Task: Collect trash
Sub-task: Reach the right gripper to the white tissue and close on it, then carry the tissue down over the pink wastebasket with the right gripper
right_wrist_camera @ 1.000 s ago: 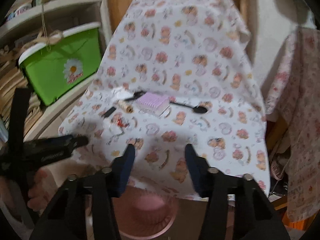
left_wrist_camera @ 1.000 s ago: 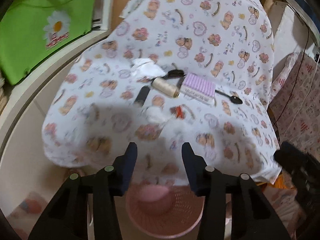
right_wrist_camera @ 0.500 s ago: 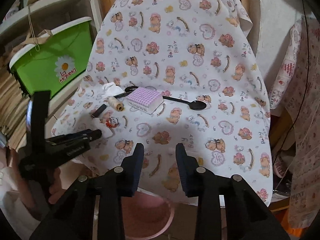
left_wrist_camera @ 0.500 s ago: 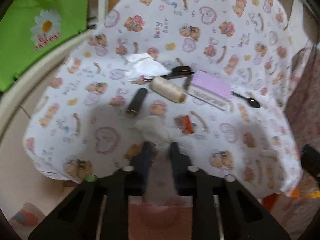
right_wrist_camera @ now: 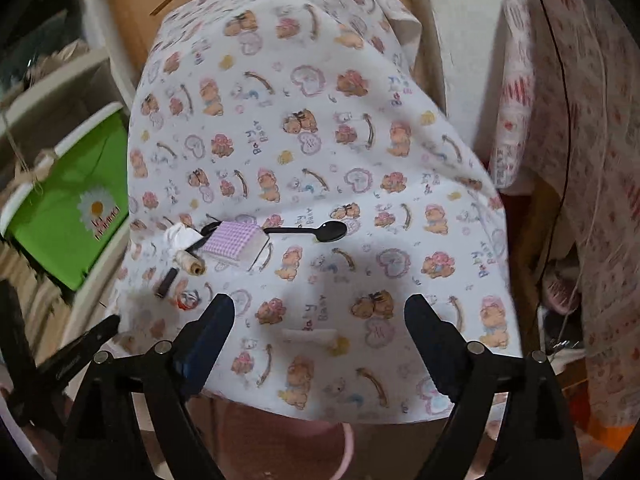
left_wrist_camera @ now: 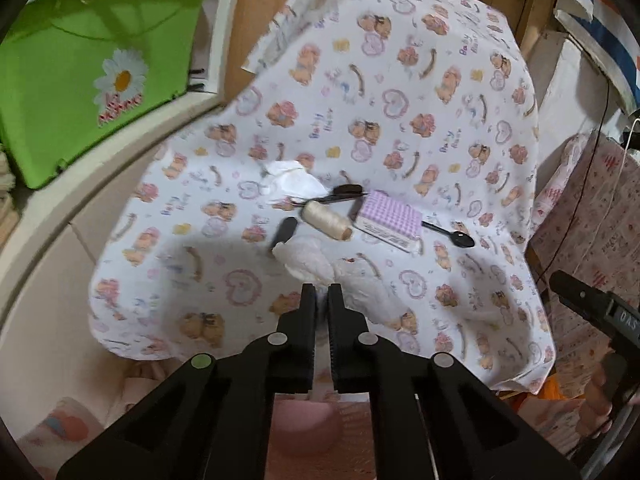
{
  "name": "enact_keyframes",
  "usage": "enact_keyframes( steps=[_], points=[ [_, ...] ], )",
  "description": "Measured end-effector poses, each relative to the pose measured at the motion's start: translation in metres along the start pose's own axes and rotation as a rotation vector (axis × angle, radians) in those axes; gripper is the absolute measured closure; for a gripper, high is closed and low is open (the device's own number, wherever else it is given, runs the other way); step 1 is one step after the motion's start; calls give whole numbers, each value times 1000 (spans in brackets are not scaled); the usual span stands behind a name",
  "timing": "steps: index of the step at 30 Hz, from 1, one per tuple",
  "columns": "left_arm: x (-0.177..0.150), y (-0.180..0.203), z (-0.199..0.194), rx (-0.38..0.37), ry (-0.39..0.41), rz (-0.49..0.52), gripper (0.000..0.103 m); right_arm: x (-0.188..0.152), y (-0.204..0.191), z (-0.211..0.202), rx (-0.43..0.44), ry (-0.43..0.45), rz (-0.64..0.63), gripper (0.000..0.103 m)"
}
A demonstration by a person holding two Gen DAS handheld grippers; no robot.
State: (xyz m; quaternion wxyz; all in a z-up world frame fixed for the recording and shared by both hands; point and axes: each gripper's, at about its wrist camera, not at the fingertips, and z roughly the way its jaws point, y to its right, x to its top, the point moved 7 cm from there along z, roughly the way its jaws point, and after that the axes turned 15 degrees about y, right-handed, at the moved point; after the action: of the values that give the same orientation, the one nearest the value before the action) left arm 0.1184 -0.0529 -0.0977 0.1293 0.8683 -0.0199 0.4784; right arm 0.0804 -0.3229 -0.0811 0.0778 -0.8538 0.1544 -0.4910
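Note:
My left gripper (left_wrist_camera: 322,294) is shut on a crumpled white tissue (left_wrist_camera: 306,258) and holds it just above the bear-print cloth (left_wrist_camera: 400,128). A second crumpled tissue (left_wrist_camera: 294,184) lies further back; it also shows in the right wrist view (right_wrist_camera: 182,237). A small red-and-white scrap (right_wrist_camera: 188,300) lies near the cloth's left edge. A pink basket (left_wrist_camera: 308,424) sits below the table's front edge, under my left gripper; its rim (right_wrist_camera: 347,446) shows in the right wrist view. My right gripper (right_wrist_camera: 316,322) is open and empty above the front of the cloth.
On the cloth lie a thread spool (left_wrist_camera: 326,222), a purple checked box (left_wrist_camera: 390,220), a black spoon (left_wrist_camera: 452,236), black scissors (left_wrist_camera: 334,196) and a small black tube (left_wrist_camera: 284,232). A green bin (left_wrist_camera: 80,68) stands on a shelf at left.
My left gripper closed on the tissue at the cloth's front and lifted it. My right gripper closed partway, then opened wide and moved in over the cloth.

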Motion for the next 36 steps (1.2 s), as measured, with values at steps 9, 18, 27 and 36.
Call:
enact_keyframes(
  steps=[9,18,27,36],
  points=[
    [7,-9,-15,52,55,40,97,-33,-19,25,28,-151,-31,15],
    [10,-20,-20,111,84,4,95,-60,-27,58,-52,-209,-168,23],
    [10,-20,-20,78,72,-7,96,-69,-29,72,-139,-174,-328,49],
    [10,-4,-32,39,91,45,96,-57,-30,56,-63,-136,-239,49]
  ],
)
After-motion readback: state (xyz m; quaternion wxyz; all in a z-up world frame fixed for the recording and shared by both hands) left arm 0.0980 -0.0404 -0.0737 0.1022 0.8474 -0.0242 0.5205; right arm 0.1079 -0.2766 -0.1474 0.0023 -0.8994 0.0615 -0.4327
